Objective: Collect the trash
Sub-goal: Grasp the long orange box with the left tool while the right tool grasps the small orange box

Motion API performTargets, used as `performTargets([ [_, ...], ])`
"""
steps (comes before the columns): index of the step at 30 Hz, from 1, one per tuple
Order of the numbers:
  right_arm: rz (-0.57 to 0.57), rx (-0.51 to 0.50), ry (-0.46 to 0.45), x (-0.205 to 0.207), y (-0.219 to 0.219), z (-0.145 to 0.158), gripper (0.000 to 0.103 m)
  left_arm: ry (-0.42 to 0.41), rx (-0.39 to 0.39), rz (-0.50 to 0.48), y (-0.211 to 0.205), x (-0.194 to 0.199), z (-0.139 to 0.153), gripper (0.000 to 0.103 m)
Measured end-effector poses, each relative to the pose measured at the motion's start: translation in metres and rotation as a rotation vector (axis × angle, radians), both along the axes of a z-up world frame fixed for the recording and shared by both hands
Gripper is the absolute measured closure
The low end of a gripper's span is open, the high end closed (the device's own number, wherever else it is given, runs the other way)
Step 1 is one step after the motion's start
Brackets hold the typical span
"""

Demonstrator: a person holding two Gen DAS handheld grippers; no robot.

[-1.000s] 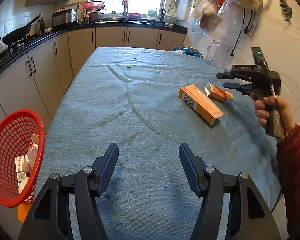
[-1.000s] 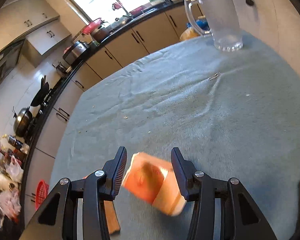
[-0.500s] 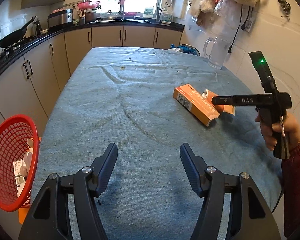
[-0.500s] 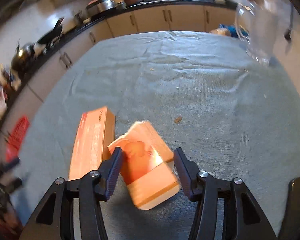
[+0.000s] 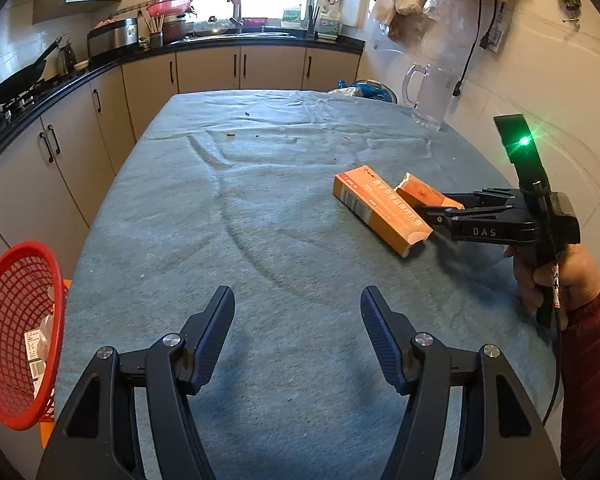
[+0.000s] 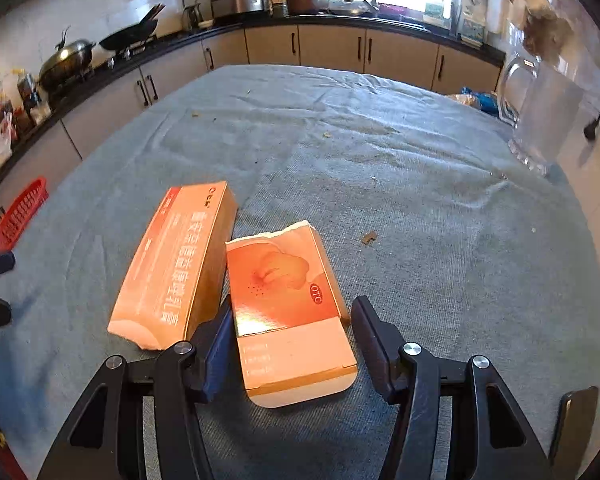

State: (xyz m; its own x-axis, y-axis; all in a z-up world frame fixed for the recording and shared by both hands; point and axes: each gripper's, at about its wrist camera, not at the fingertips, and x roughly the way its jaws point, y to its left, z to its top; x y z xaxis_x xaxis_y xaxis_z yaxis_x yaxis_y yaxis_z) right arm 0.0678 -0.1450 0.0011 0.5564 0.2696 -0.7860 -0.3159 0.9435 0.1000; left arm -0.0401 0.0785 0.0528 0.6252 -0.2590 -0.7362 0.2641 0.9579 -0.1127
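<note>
Right wrist view has the whole story: the right gripper [image 6: 292,344] is spread wide around the short torn box [image 6: 290,316], sitting low centre of the frame. Its fingers [image 6: 220,340] straddle the box's near half, left one touching or just about touching the side, right one with a visible gap. So open, nothing clamped yet. The box's long axis runs straight away from the camera, in line with the fingers, which is the relation the squeeze depends on: they'd close across the narrow width.

The long orange box [image 6: 176,264] lies just beside it on the left of the frame, angled a bit, its near corner right next to the left finger. Honestly can't tell whether that finger is wedged between the two boxes or pushing on the long one; the finger hides the contact.

In the left wrist view, the left gripper [image 5: 298,334] hangs wide open and empty over the worktop [image 5: 220,240], well apart from both boxes at mid right. The right one is clearly nearer. The red basket [image 5: 18,320] is cut off at the lower left edge, with some white scraps inside that I can't really make out.
</note>
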Motion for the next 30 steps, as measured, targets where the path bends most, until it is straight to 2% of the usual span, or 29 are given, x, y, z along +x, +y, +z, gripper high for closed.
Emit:
performTargets([
  [4, -0.039, 0.057, -0.037, -0.004, -0.011, 0.009, 0.047, 0.031, -0.031, -0.002, -0.01, 0.015, 0.002, 0.038],
  [7, -0.119, 0.133, -0.074, -0.006, -0.03, 0.02, 0.047, 0.065, -0.067, 0.001, -0.021, 0.03, 0.003, 0.037],
  [12, -0.226, 0.232, -0.075, -0.005, -0.056, 0.022, 0.047, 0.137, -0.138, 0.023, -0.045, 0.06, 0.0, 0.035],
  [16, -0.283, 0.294, -0.082, -0.007, -0.07, 0.027, 0.047, 0.193, -0.177, 0.077, -0.064, 0.087, -0.004, 0.034],
  [18, -0.301, 0.298, -0.092, -0.009, -0.073, 0.028, 0.047, 0.21, -0.149, 0.122, -0.074, 0.099, -0.008, 0.034],
  [22, -0.323, 0.33, -0.088, -0.01, -0.079, 0.029, 0.047, 0.23, -0.101, 0.154, -0.097, 0.111, -0.018, 0.034],
  [27, -0.31, 0.354, -0.083, -0.011, -0.079, 0.029, 0.047, 0.228, 0.006, 0.164, -0.117, 0.117, -0.031, 0.034],
  [30, -0.3, 0.355, -0.086, -0.011, -0.077, 0.031, 0.047, 0.197, 0.037, 0.146, -0.118, 0.112, -0.034, 0.035],
])
